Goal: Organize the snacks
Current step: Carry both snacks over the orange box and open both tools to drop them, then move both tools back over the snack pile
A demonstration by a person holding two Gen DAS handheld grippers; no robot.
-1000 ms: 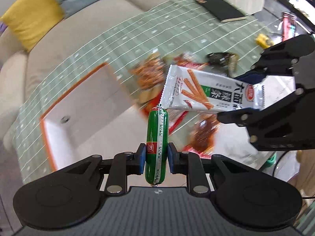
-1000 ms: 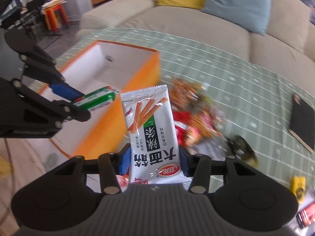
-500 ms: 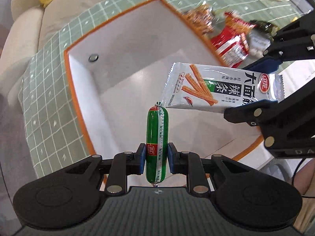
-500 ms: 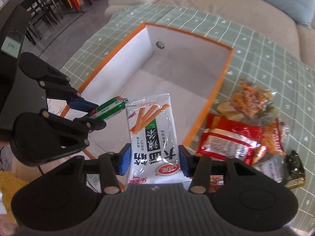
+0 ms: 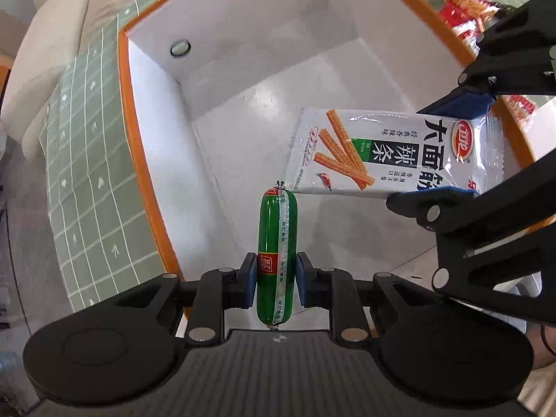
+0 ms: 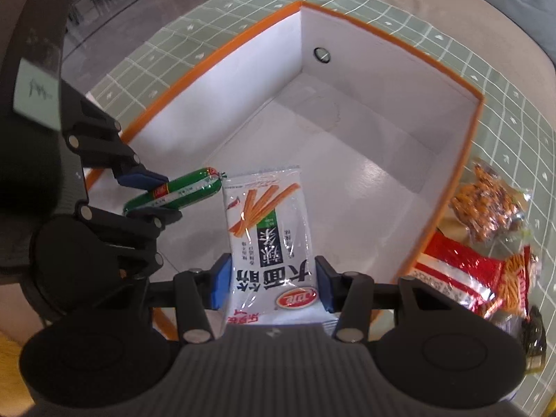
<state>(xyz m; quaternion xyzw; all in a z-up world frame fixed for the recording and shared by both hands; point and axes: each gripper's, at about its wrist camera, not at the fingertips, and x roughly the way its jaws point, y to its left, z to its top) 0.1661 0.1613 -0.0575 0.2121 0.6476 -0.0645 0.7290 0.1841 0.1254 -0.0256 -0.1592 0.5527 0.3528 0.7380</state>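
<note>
Clamping a green sausage stick (image 5: 277,246), the left gripper (image 5: 277,279) now hangs over the white orange-rimmed box (image 5: 146,160), having come in from beside it. The right gripper (image 6: 271,286) pinches a spicy-strip packet (image 6: 269,239) just beside the sausage; remaining snacks (image 6: 486,236) lie outside the box.

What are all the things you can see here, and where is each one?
Sausage: one, green wrapper, held over the box.
Spicy-strip packet: one, white with orange sticks, held over the box.
Box: one, white inside, orange rim, nothing inside, on the tablecloth.
Snack bags: several, red and orange, piled right of the box.
Tablecloth: one, green with white grid, under everything.
Sofa: one, beige, behind the table.
Left claw: black, blue pads, shut on the sausage.
Right claw: black, blue pads, shut on the packet.
</note>
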